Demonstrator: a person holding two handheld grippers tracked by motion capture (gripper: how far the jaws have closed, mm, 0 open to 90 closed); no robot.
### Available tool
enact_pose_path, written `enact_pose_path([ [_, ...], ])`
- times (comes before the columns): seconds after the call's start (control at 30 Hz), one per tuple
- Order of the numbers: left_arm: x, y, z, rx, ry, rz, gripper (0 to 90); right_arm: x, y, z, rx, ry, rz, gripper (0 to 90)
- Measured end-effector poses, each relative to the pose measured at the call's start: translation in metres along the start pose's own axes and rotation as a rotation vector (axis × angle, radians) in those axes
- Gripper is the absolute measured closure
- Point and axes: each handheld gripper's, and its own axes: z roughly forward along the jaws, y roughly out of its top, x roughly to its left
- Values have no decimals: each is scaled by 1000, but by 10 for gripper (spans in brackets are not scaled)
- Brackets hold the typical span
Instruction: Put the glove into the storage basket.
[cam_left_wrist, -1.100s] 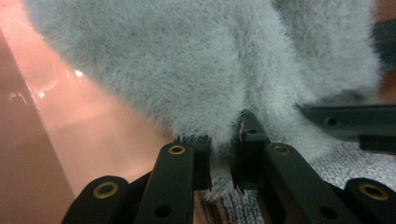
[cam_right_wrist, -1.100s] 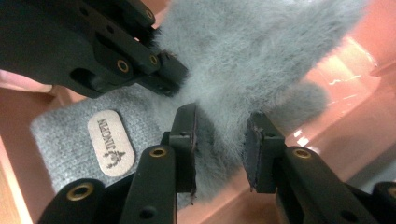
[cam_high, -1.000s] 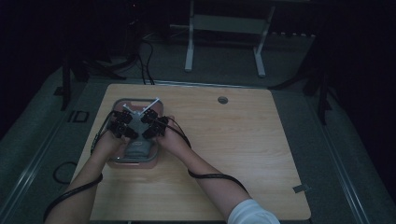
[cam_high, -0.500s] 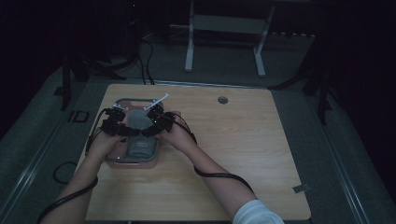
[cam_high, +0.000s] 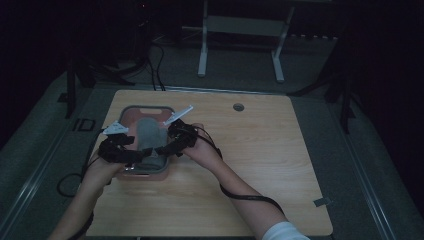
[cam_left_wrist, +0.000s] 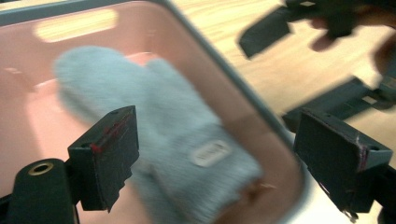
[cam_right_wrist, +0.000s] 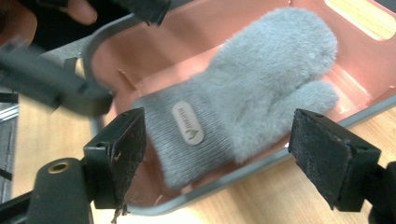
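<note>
Dim light leaves the high view underexposed: the wooden table (cam_high: 260, 165) reads as a muted patch while the floor around it sinks to near black. Both gripper views are far brighter, evenly lit from above. In the left gripper view motion blur smears the grey mitten (cam_left_wrist: 159, 135) and the pink tray (cam_left_wrist: 261, 116), and the other gripper beyond the tray is streaked. In the right gripper view the mitten's fur and label stay sharp; objects left of it blur.
</note>
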Motion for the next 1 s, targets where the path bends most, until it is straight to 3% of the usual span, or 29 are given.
enact_pose_path([
  [0.03, 0, 0, 0, 0, 0, 0, 148, 2, -1, -3, -1, 0, -5, 192],
  [0.17, -23, -9, -10, -38, -50, 36, 148, 9, -8, -11, -4, -6, -38, 192],
  [0.27, -31, -13, -13, -42, -55, 57, 148, 12, -13, -15, -7, -6, -46, 192],
  [0.4, -49, -24, -15, -52, -97, 91, 148, 19, -27, -22, -10, -15, -60, 191],
  [0.67, -66, -41, -15, -90, -143, 100, 148, 21, -45, -28, -10, -21, -62, 188],
  [0.87, -72, -58, -4, -59, -163, 120, 148, 24, -63, -28, 1, -32, -64, 184],
  [1.0, -75, -68, 8, -32, -180, 118, 147, 25, -81, -18, 34, -23, -65, 183],
])
